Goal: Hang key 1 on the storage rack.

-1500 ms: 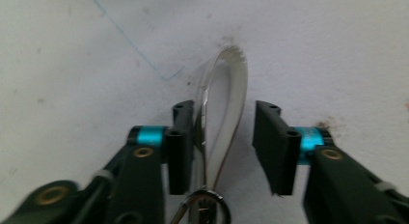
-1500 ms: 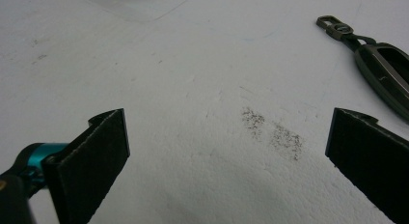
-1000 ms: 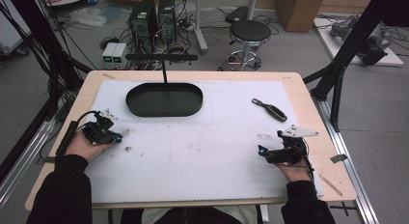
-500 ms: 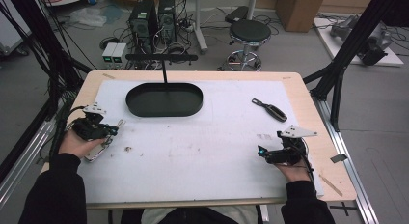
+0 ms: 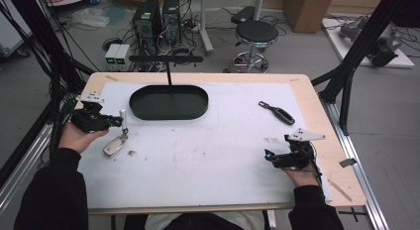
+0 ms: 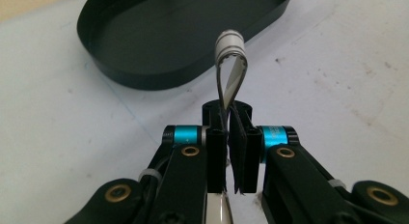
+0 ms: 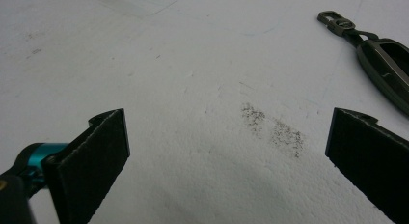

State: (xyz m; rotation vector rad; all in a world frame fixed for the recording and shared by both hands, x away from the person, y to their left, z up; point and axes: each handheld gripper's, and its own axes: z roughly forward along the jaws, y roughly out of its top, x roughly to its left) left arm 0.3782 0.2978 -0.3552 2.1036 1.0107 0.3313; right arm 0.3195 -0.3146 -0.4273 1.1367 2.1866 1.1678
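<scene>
Looking down from the high view, the left gripper hangs over the counter's left side with its jaws pinched on a pale strap; below it a silver key fob dangles or rests on the white surface, I cannot tell which. Just beyond sits the black oval tray, well back on the counter. Over on the right, the right gripper sits low near the front edge, and a dark key fob lies apart from it, farther back.

Switching to the left gripper view: the jaws are pressed together on the strap, which loops upward from between them and ends in a white ribbed collar. The tray fills the background ahead, its near rim just past the strap's top, and nothing lies inside the part we can see.

Now the right gripper view: the jaws stand wide apart, nothing between them, just the bare white counter with a dusty grey smudge. The dark key fob lies at upper right, its metal clip pointing away, clear of the jaws.
</scene>
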